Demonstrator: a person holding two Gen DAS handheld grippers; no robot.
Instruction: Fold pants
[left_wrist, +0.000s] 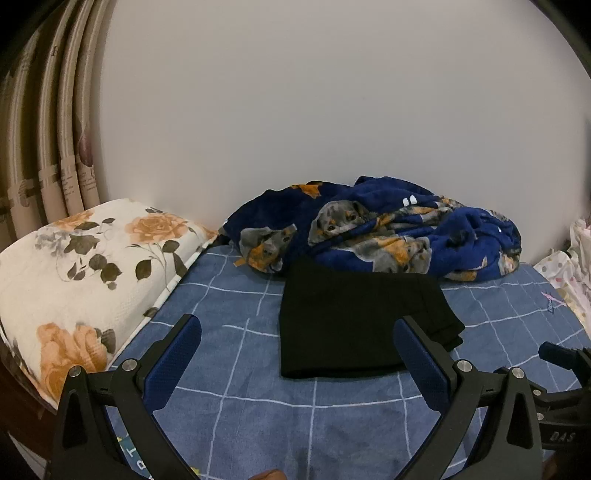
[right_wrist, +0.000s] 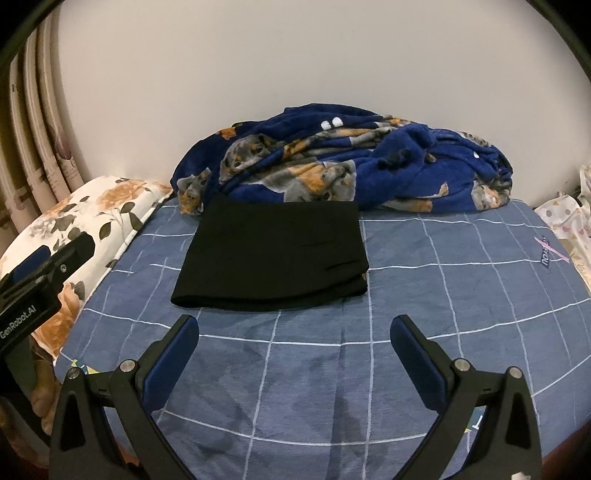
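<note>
The pants (right_wrist: 271, 254) lie folded into a compact black rectangle on the bed (right_wrist: 461, 295), far edge touching the blanket (right_wrist: 351, 170), pillow (left_wrist: 81, 266) off to the left. I judge the fold nearly done. My left gripper (left_wrist: 297, 341) and right gripper (right_wrist: 294, 339) are both spread wide, holding nothing, short of the cloth. I'd only tidy the loose right corner (left_wrist: 452, 330), pinching all layers together.
</note>
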